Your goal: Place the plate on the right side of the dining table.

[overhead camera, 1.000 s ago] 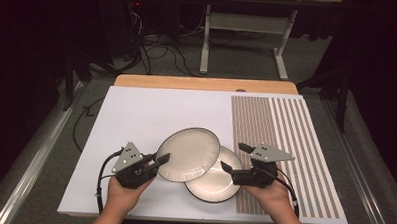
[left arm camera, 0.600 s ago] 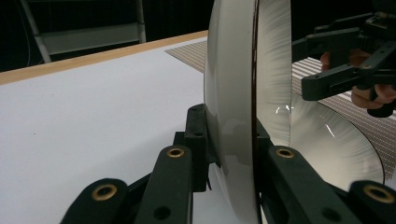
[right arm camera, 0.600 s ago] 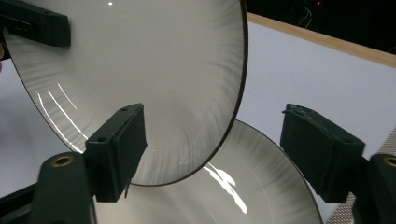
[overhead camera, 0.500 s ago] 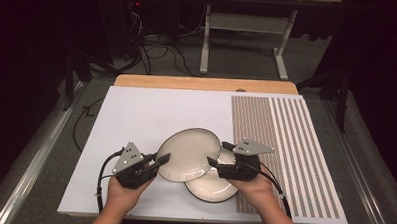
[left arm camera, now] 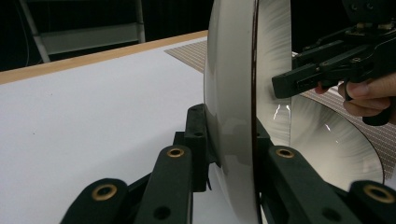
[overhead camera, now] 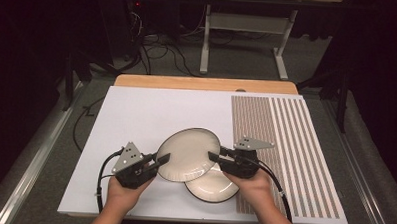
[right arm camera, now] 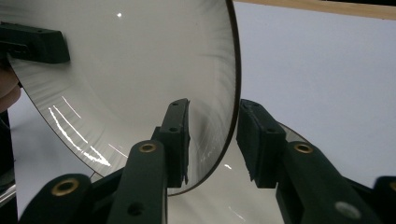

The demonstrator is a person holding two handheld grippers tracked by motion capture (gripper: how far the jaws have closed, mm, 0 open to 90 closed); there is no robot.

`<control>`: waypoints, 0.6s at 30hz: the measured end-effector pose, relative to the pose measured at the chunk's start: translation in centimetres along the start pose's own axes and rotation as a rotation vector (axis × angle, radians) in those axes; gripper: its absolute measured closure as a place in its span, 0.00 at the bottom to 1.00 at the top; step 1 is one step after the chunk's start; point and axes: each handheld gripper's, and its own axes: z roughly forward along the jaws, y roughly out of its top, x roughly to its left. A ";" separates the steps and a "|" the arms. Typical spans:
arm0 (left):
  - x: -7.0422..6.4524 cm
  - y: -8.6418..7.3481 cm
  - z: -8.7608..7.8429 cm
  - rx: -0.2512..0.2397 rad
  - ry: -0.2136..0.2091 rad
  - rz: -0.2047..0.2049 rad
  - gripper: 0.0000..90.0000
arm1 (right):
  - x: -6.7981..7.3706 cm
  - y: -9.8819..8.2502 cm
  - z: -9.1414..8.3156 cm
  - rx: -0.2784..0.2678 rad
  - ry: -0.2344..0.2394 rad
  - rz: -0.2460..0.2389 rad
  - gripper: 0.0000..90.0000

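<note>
Left tool [overhead camera: 161, 159]: clenched on the near-left rim of the round cream plate with a thin dark edge [overhead camera: 187, 154] — in the left gripper view [left arm camera: 231, 154] the pads press both faces of the rim.
Right tool [overhead camera: 214, 157]: jaws have just been closing; in the right gripper view [right arm camera: 210, 140] they straddle the plate's opposite rim [right arm camera: 231, 93], one pad against the upper face, the other with a gap showing — not yet a grip, by my judgement.
Key relation: plate lies between the two tools, rim to rim, tilted and lifted off the tabletop; the right tool needs only to finish closing where it is.
Plate look: glossy, shallow, fine brushed streaks near the edge.
Beneath: second plate of the same kind [overhead camera: 211, 185], flat on the white tabletop [overhead camera: 136, 115], partly under the held one.
Beyond: striped brown-and-white mat [overhead camera: 285, 145] to the right.
</note>
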 end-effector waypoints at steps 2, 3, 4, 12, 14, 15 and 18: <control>0.0 0.0 0.0 0.000 0.000 -0.009 0.87 | 0.0 0.0 0.1 -0.007 0.014 0.014 0.80; 0.1 0.0 0.0 0.002 0.001 -0.013 0.86 | 0.0 0.0 0.1 -0.007 0.019 0.018 0.81; 0.1 0.0 0.0 0.002 0.001 -0.014 0.86 | 0.0 0.0 0.2 -0.006 0.016 0.020 0.83; 0.2 -0.1 0.0 -0.002 -0.008 -0.041 0.87 | -0.5 0.1 0.0 -0.008 0.032 0.066 0.93; 0.2 -0.1 -0.1 0.001 -0.013 -0.060 0.87 | -0.5 0.1 -0.1 -0.011 0.035 0.064 0.93; 0.3 -0.1 -0.1 0.001 -0.014 -0.069 0.88 | -0.4 0.1 -0.2 -0.014 0.033 0.061 0.93; 0.3 -0.1 -0.2 -0.007 -0.026 -0.091 0.89 | -0.3 0.2 -0.3 -0.015 0.032 0.054 0.94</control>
